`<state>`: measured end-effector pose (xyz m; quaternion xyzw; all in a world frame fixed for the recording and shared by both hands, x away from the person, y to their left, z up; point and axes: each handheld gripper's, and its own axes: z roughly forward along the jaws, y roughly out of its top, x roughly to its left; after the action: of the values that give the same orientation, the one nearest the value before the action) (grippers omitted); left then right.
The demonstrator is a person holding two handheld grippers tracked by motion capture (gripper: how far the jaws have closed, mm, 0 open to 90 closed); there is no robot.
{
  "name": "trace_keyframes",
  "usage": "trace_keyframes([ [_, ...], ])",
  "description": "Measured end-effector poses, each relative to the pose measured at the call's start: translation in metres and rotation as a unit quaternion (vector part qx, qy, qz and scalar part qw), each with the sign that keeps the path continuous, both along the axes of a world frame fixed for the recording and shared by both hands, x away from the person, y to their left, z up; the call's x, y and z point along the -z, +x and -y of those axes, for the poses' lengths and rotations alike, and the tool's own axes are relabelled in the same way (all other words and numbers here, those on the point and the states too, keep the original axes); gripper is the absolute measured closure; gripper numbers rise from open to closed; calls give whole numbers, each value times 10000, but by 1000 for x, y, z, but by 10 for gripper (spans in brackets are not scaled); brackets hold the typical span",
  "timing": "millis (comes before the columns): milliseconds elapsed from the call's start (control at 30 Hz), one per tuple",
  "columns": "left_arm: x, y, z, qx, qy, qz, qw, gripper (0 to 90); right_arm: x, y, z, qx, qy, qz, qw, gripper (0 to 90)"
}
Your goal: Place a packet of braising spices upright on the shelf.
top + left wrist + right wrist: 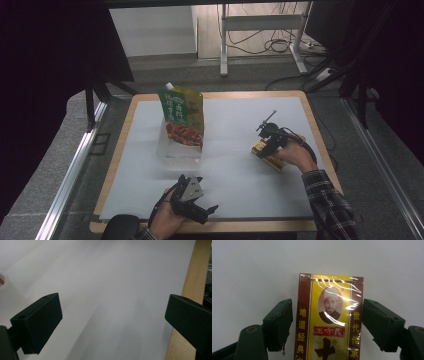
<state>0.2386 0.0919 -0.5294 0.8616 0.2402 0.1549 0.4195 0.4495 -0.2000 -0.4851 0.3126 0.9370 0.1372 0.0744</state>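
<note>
A: Right gripper, what's it on?

B: A yellow and dark-red box, shiny wrap, Chinese lettering and a small portrait printed on the front. In the high view it lies on the white mat at the right side, near the right edge.

A: Jaws?

B: In the right gripper view they stand one on each side of the box. Left jaw is at the box's edge, touching or nearly so. Right jaw sits just off the other edge with a thin strip of mat between. So spread around it, not clamped.

A: Box lifted?

B: Can't tell for sure; it looks flat on the mat.

A: Left gripper?

B: Near the front edge of the mat, left of centre, held in the person's left hand. In the left gripper view the jaws are wide apart with bare mat between them, holding nothing. The wooden table edge runs down the right of that view.

A: Anything else on the table?

B: A green stand-up pouch with a white spout, food photo on the front, upright in a clear plastic container toward the back left of the mat. Well apart from both grippers.

A: Right arm?

B: Plaid sleeve, coming in from the bottom right.
</note>
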Motion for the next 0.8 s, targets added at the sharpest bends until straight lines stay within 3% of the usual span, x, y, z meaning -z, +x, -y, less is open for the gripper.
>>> trace_keyframes([
  [167, 0, 0, 0, 6, -2, -5, 10000, 10, 5, 4, -3, 12, -143, -60, 9999, 297],
  [533, 0, 0, 1, 5, 4, 5, 10000, 10, 4, 2, -2, 112, -58, -78, 9999, 325],
  [800, 0, 0, 1, -1, -7, 15, 10000, 10, -17, -6, 6, 203, 457, 112, 9987, 325],
])
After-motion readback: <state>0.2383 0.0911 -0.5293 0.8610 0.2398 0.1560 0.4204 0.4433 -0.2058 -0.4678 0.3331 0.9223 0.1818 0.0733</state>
